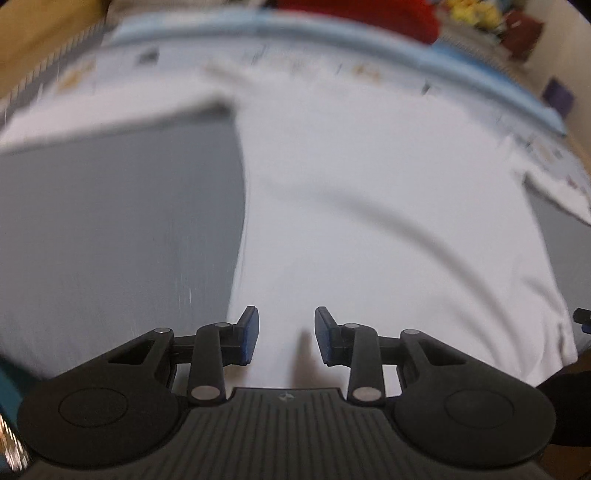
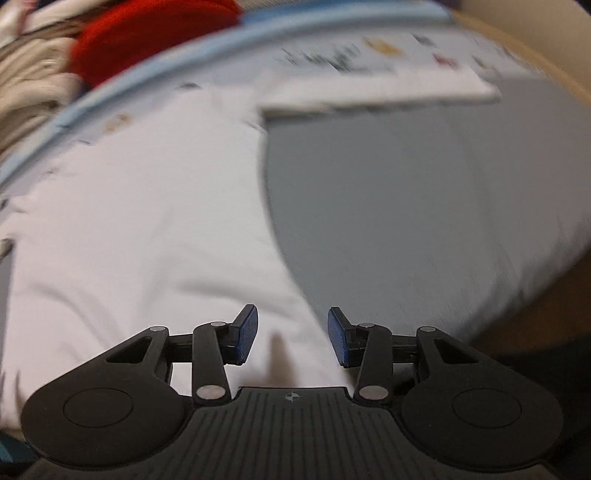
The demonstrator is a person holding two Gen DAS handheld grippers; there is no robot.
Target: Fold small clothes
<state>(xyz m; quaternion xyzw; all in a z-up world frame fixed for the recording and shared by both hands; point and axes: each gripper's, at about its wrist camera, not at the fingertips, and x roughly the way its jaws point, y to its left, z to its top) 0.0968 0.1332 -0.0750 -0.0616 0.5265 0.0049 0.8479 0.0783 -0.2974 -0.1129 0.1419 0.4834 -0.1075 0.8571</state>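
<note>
White shirt [image 1: 369,206] lies blurred on grey surface [image 1: 110,221], both grippers' jaws apart, holding nothing.

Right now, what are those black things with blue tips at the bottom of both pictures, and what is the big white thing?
Those black things are two grabbing tools, and a person holds one in each hand. Each has a little camera that looks out along its two fingers, so you get one picture from the left tool and one from the right tool. The blue bits are soft pads on the fingers. Both tools are open and hold nothing.

The big white thing is a white T-shirt, spread out on a grey surface. You can see one sleeve sticking out to the side. Behind it is a light mat with a blue edge and little drawings, and something red further back. The pictures are blurry, so the drawings are too fuzzy to make out.
</note>
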